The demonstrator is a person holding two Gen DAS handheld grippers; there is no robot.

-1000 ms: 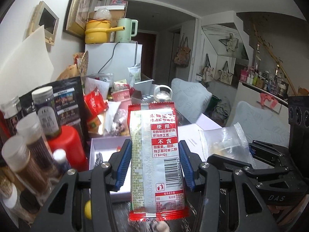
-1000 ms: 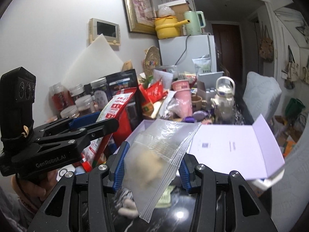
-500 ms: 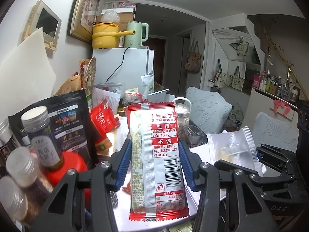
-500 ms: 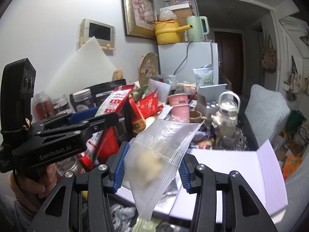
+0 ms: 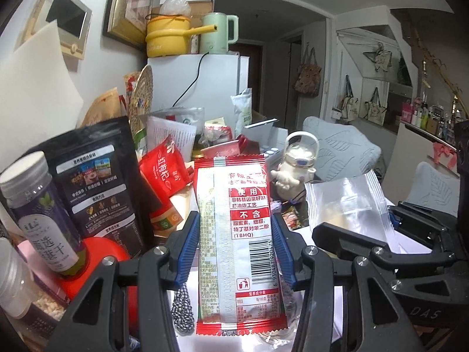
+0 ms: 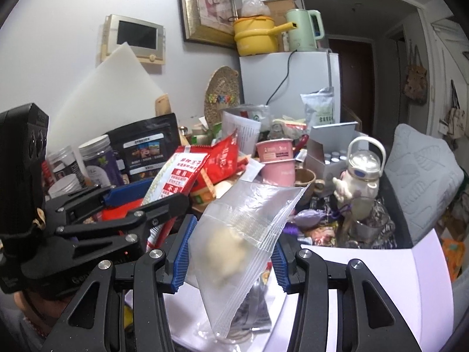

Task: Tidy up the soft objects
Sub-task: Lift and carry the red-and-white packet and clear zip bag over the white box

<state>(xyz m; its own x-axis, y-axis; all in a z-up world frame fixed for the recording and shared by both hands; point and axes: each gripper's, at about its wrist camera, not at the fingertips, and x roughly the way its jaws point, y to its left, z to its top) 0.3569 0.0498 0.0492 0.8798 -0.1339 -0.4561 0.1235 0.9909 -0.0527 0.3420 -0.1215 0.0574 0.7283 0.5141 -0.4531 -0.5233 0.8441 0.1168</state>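
My left gripper (image 5: 236, 249) is shut on a red and white snack packet (image 5: 237, 234) and holds it upright in the air. The packet also shows in the right wrist view (image 6: 178, 176), at the left. My right gripper (image 6: 231, 255) is shut on a clear plastic bag (image 6: 243, 234) with a pale lump inside. That bag shows in the left wrist view (image 5: 348, 205) at the right, held by the right gripper (image 5: 366, 234). A pale purple open box (image 6: 381, 278) lies below both, with small items inside it.
The table is crowded: jars (image 5: 38, 214), a black pouch (image 5: 96, 193), a red pouch (image 5: 164, 170), pink cups (image 6: 275, 161), a small white kettle (image 6: 360, 170). A white fridge (image 6: 290, 88) stands behind. A grey cushion (image 6: 422, 176) is at the right.
Both grippers have risen and pushed forward over the table with their packets still held. The purple box has dropped lower in both views.
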